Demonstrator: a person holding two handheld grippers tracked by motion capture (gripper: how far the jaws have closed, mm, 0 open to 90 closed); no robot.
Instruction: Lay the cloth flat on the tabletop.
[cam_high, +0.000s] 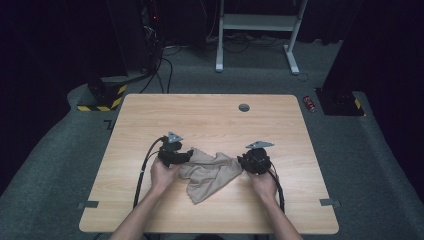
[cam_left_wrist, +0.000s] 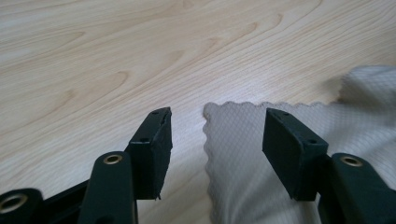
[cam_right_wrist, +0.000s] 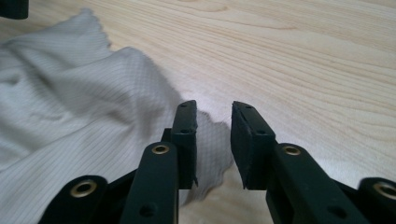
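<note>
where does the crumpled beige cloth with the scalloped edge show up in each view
High view: the crumpled beige cloth lies at lower centre on the table, between the two grippers.
Left gripper view: lower right, its scalloped edge running between the open jaws.
Right gripper view: left side, one corner reaching under the open jaws.
Shared landmark: the light wooden tabletop, whose grain shows in all three views.

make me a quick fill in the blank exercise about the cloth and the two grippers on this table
1. The beige cloth lies crumpled on a ____ table.
2. In the high view the cloth lies ____ the left gripper and the right gripper.
3. The cloth's edge between the left gripper's jaws is ____, not straight.
4. Both grippers' jaws stand ____.

Missing words: wooden; between; scalloped; open
</note>
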